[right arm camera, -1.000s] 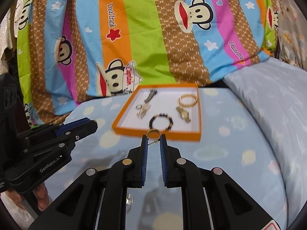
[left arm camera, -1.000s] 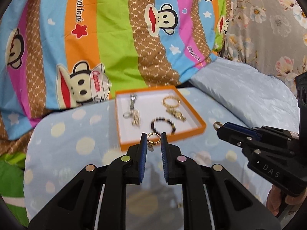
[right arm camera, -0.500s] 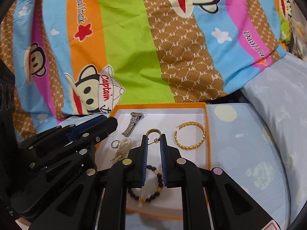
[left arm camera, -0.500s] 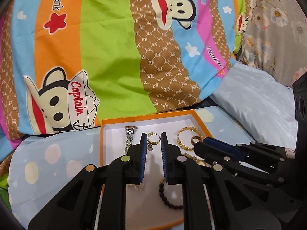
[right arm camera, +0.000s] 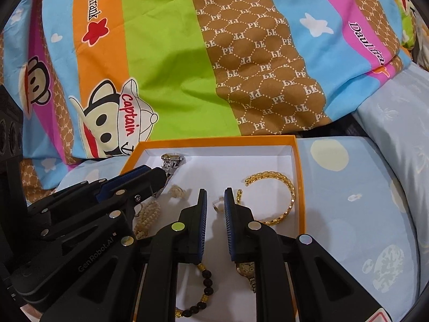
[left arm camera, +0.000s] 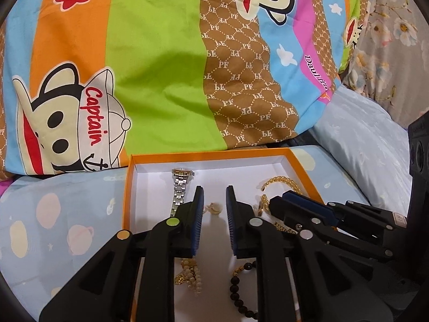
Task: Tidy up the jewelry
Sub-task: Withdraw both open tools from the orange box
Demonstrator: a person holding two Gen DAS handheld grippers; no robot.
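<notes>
Both grippers sit over the orange tray (left arm camera: 128, 187), side by side, fingers pointing toward 12.

Left gripper (left arm camera: 214, 201): jaws parted a little, nothing clamped. An earring (left arm camera: 214, 208) lies on the white tray floor in the gap just past the tips, not touching either pad as far as I can tell.

Right gripper (right arm camera: 214, 201): jaws parted about the same, nothing gripped. A second earring (right arm camera: 218, 205) lies on the floor between the tips, close to the right-hand pad; can't tell if it touches.

Tray contents, left view:
- silver watch (left arm camera: 180, 190) at 11 of the left gripper, running toward the far wall
- gold bangle (left arm camera: 281, 183) at 1–2, partly behind the right gripper's fingers
- pearl piece (left arm camera: 191, 275) at 6–7, under the left finger body
- dark bead bracelet (left arm camera: 240, 289) at 5–6

Right view:
- bangle (right arm camera: 278, 198) at 2–3 of the right gripper
- bead bracelet (right arm camera: 203, 292) at 6
- gold watch (right arm camera: 245, 269) at 5, mostly under the right finger
- pearl piece (right arm camera: 150, 214) at 9, partly hidden by the left gripper
- silver watch (right arm camera: 171, 162) at 10–11, its strap end behind the left gripper's tip

Tray rests on a blue dotted sheet (right arm camera: 362, 214); a striped monkey-print blanket (right arm camera: 174, 67) is bunched up at 12 behind it.
</notes>
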